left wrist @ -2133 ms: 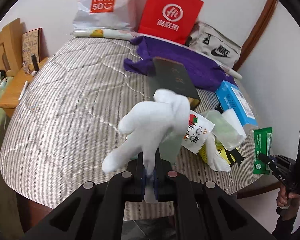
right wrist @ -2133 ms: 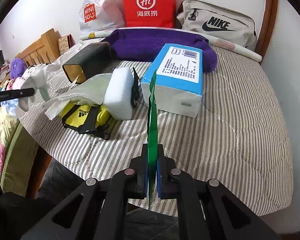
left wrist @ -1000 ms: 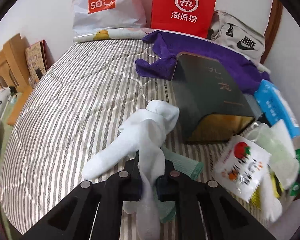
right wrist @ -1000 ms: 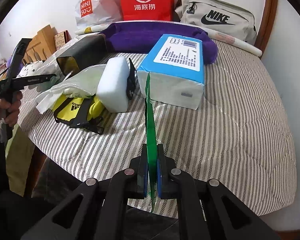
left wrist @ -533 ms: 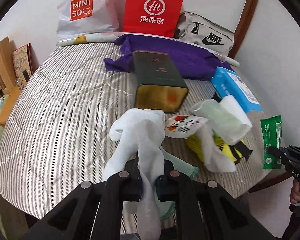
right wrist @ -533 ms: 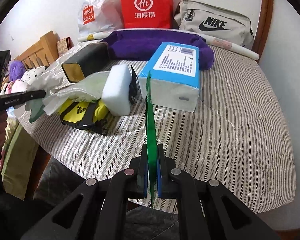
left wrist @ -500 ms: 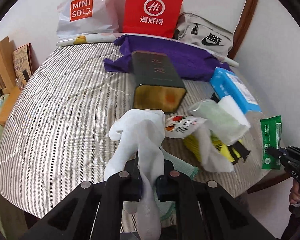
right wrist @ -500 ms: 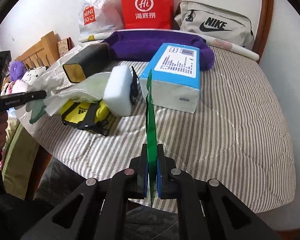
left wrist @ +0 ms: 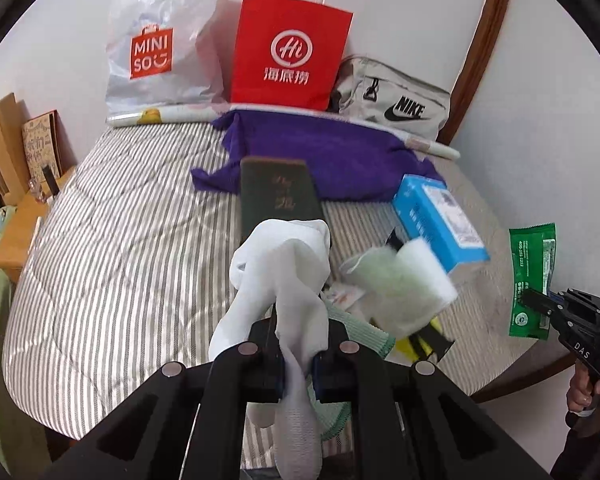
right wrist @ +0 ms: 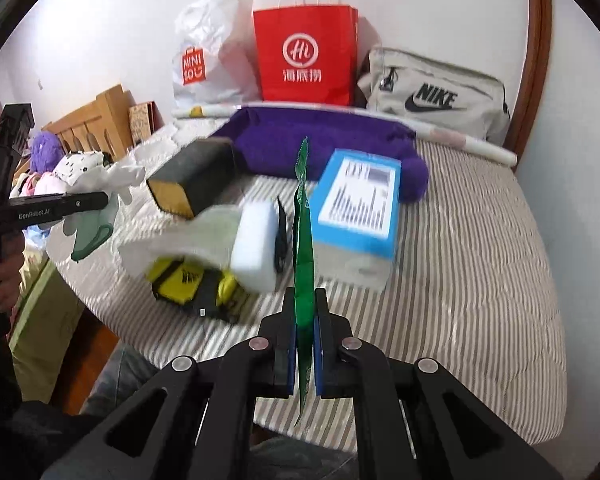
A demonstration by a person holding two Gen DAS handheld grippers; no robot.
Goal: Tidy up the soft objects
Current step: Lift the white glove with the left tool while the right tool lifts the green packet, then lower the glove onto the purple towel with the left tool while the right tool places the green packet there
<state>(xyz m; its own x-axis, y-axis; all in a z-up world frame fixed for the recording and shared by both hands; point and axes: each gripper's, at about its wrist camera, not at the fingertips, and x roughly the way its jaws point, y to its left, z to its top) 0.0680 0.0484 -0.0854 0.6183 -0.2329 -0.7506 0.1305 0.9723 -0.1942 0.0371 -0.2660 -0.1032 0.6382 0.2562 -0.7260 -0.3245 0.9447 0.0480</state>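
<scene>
My left gripper [left wrist: 296, 364] is shut on a white sock [left wrist: 284, 272] together with a pale green cloth [left wrist: 360, 334], held above the near edge of the striped bed [left wrist: 120, 248]. The sock hides part of the dark box [left wrist: 276, 196] behind it. My right gripper [right wrist: 303, 344] is shut on a green wipes packet [right wrist: 304, 240], held edge-on above the bed's near edge; it also shows in the left wrist view [left wrist: 532, 280]. A pile lies between them: white sponge [right wrist: 256, 248], pale green bag [right wrist: 196, 232], yellow and black item [right wrist: 184, 280].
A blue tissue pack [right wrist: 358, 204] lies by a purple towel [right wrist: 324, 140]. A red paper bag [right wrist: 306, 56], a Miniso bag [right wrist: 208, 56] and a Nike pouch [right wrist: 432, 92] stand along the wall. A wooden headboard [right wrist: 96, 120] and soft toys [right wrist: 44, 148] are at the left.
My left gripper has lifted and swung a little right with the sock and cloth, which now cover the box's front. My right gripper has moved closer to the pile with the packet.
</scene>
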